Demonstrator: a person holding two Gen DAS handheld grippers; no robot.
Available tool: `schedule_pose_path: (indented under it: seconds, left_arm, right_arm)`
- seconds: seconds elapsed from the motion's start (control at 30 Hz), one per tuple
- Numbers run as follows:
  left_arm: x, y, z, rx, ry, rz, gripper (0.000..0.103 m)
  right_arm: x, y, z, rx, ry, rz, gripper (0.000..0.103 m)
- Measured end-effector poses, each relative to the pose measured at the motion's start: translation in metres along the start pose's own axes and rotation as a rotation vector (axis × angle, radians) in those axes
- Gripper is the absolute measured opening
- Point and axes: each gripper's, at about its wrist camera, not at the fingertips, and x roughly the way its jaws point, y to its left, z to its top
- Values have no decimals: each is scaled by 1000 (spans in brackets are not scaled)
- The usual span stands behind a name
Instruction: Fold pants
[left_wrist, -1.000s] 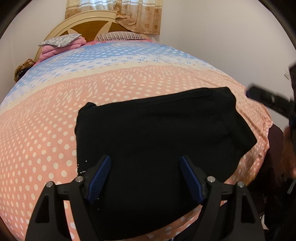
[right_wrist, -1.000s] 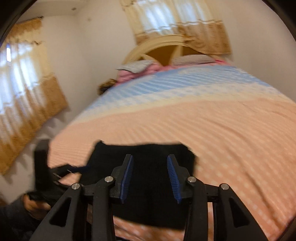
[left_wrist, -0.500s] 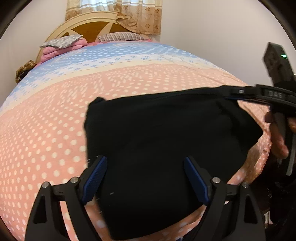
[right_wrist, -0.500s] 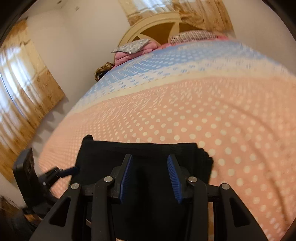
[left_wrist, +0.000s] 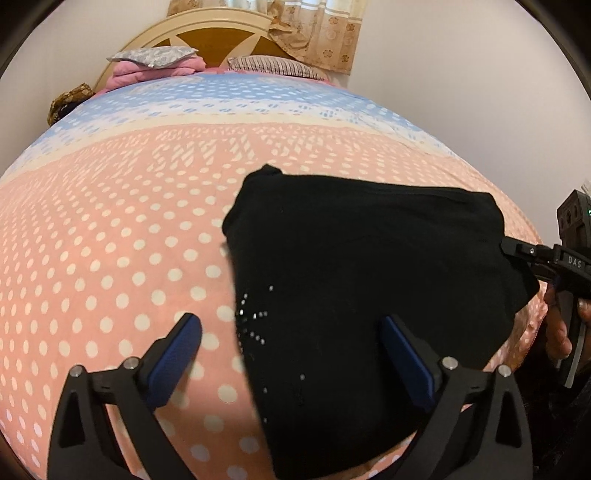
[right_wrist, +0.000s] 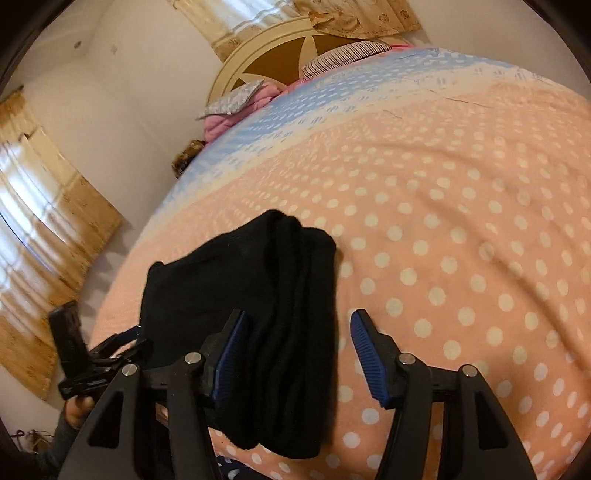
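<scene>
The black pants (left_wrist: 369, 277) lie folded in a thick stack near the front edge of the pink dotted bedspread (left_wrist: 110, 240). My left gripper (left_wrist: 291, 354) hovers over their left edge with its jaws opening wide, one finger over the bedspread and the other over the cloth, gripping nothing. In the right wrist view the pants (right_wrist: 251, 314) show their layered right edge. My right gripper (right_wrist: 299, 350) straddles that edge with its jaws opening, and the pads do not press on the cloth. Each gripper also shows in the other's view, the right gripper (left_wrist: 546, 258) and the left gripper (right_wrist: 103, 354).
At the far end of the bed stand a cream and brown headboard (left_wrist: 229, 37), pillows (left_wrist: 151, 57) and a folded pink blanket (left_wrist: 147, 74). Curtains (right_wrist: 44, 221) hang along the left wall. A person's hand (left_wrist: 557, 332) holds the right gripper at the bed's front edge.
Both grippers' jaws have widened. The left gripper shifted left, so the pants' left edge now lies between its fingers. The right gripper dropped and rolled toward the pants' right edge.
</scene>
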Motion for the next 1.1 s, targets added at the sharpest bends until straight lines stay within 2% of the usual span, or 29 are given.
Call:
schedule_pose_path:
  seconds: [0.23,0.37,0.53,0.73,0.77,0.8,0.87,1.0,1.03,1.07,1.1]
  left_arm:
    - [12,1,14,-20,8,-3,103]
    - [17,2,21,-20,16,-15,103]
    - [24,1,26,-12,20,-22,103]
    - [22,2,25,0,19,-49,102]
    - [21,2,24,3,18,-55,99]
    - [18,2,22,6,14,-72,91]
    - [16,3,19,5,15,-132,83]
    - [22,13,22,-42,15,-204,83]
    - [21,15,22,-52,13,-214,80]
    - [18,17,21,-57,4,-229,65]
    - [16,18,21,-54,2,-247,50]
  right_arm:
    - [9,10,-5,-36,-52,-24,59]
    - [13,13,-2,-61,-63,-8,59]
    - [14,6,-1,-21,-65,30,59]
    - [9,9,-4,-33,-71,38,47]
    - [8,7,-4,-20,-73,54,46]
    - [8,5,-4,-9,-74,68,45]
    - [10,0,-3,23,-69,93,45]
    - [16,-8,0,65,-57,127,45]
    - [15,-10,0,84,-60,138,40]
    - [13,-9,0,84,-61,140,32]
    - [10,-5,0,65,-65,141,30]
